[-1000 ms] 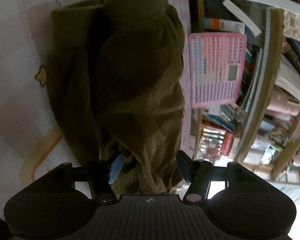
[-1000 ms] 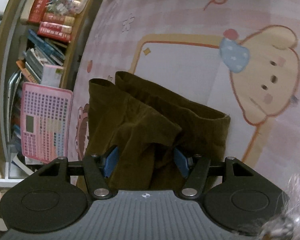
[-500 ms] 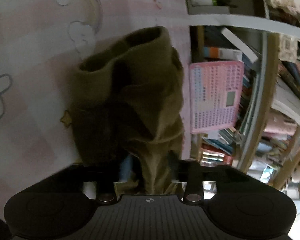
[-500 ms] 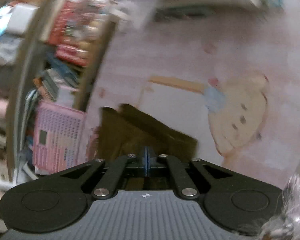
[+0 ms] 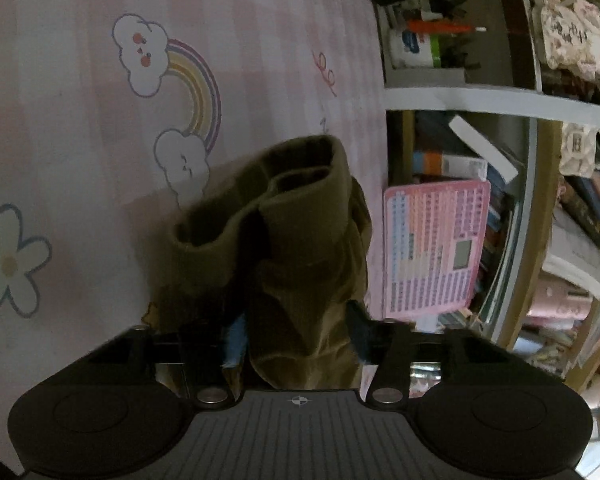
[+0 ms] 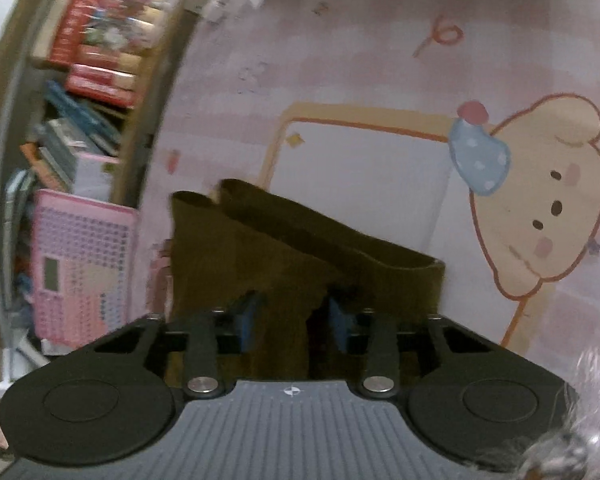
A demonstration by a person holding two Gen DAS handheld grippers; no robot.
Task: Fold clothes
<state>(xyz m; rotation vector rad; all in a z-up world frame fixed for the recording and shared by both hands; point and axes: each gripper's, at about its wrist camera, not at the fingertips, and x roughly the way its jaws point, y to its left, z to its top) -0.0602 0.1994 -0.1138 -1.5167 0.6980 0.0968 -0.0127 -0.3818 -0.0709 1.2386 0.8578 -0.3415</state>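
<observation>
Nearest in the left wrist view, the left gripper (image 5: 296, 334) has a bunched fold of the olive-brown trousers (image 5: 284, 240) between its fingers (image 5: 236, 336); the jaws are closing, narrower than a second ago, and the cloth fills the gap from pad to pad, so this reads as a pinch taking hold. In the right wrist view, the right gripper (image 6: 294, 320) straddles a ridge of the same trousers (image 6: 284, 248); half a second ago its fingers (image 6: 250, 316) were pressed together, and now they are opening, with cloth between them but the pads apparently no longer squeezing it. The garment itself lies on the pink play mat (image 5: 80, 128), doubled over, its open hems pointing away from the grippers. Compared with a second ago, the trousers sit lower and smaller in the left view, and the rainbow print (image 5: 196, 84) has come into sight beyond them. Judgement: one hand is securing the near end while the other is letting go to re-grip, so the fold is still being set up, not finished. Beyond the mat stands a bookshelf (image 5: 520, 160), with a pink toy tablet (image 5: 436, 248) leaning against it.
</observation>
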